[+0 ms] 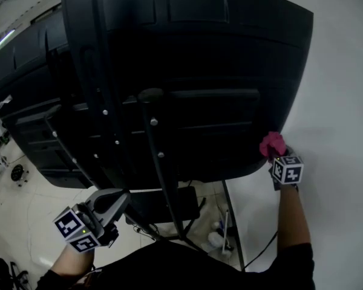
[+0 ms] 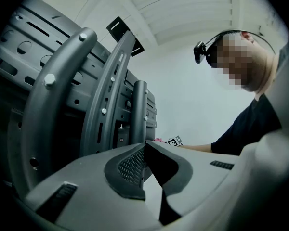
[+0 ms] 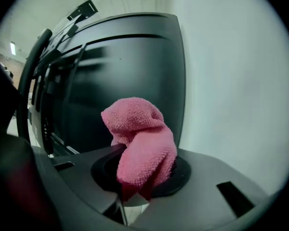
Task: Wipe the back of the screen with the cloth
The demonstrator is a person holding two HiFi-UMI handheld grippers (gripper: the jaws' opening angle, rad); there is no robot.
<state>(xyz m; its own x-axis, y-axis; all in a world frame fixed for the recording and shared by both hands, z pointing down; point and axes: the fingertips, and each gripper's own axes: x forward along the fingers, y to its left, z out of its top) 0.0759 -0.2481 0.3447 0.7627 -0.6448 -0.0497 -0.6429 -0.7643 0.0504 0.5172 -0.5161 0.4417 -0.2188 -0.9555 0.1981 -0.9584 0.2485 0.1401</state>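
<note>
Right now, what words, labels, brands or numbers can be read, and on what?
Nothing legible.
Faint print at the top edge of the screen: too blurred to read.
Cubes on the left gripper and right gripper: square marker patterns only, no words.

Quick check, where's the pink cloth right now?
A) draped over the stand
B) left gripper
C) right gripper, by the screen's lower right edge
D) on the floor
C: the right gripper view shows the pink cloth pinched in the jaws of the right gripper, and the head view puts it at the lower right edge of the screen. The left gripper is shut on nothing.
</note>
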